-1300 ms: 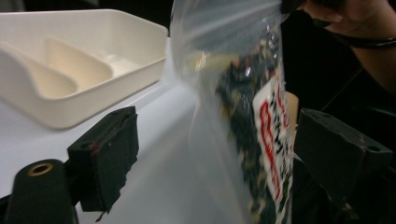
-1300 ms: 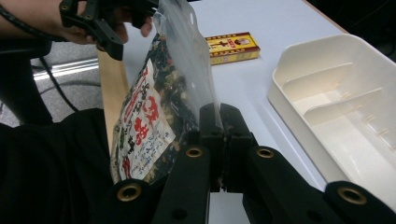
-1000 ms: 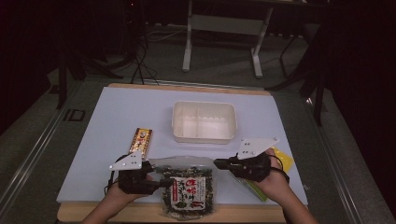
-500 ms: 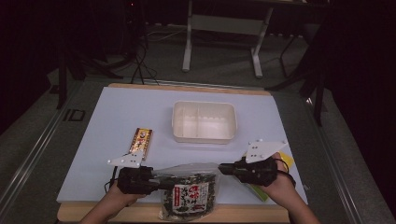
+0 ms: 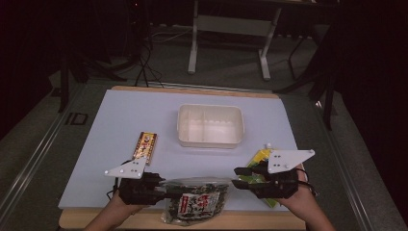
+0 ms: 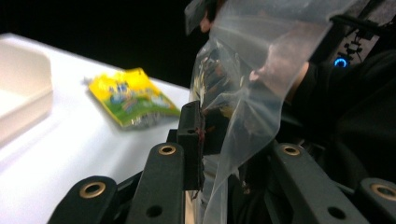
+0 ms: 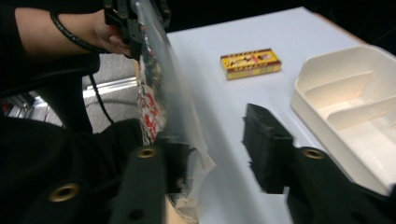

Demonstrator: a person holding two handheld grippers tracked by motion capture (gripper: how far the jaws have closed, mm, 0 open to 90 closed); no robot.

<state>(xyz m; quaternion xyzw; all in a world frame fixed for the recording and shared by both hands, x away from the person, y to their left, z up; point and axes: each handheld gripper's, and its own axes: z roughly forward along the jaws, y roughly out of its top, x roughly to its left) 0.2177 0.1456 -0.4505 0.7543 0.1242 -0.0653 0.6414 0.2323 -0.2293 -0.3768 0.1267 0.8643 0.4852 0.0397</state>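
A clear bag of dark seaweed snack with a red label (image 5: 196, 203) hangs at the table's front edge. My left gripper (image 5: 161, 189) is shut on the bag's left top corner; its jaws have just been closing, and the plastic film (image 6: 243, 93) is pinched between them (image 6: 217, 140). The right gripper view shows that corner held up (image 7: 140, 28). My right gripper (image 5: 239, 176) stands open just right of the bag; its jaws have just been opening. The bag's edge (image 7: 180, 135) lies against its left jaw, with a wide gap (image 7: 219, 140) to the other.
A white two-compartment tray (image 5: 210, 142) sits mid-table, with one wall showing in the right gripper view (image 7: 303, 84). A yellow-and-brown candy box (image 5: 145, 145) lies to its left. A yellow pouch (image 5: 260, 160) lies under my right gripper. Bare table spreads behind the tray.
The right gripper's jaws opened off the bag's right corner and drew right. The left gripper rose a little with its corner, so the bag now hangs from the left gripper alone.
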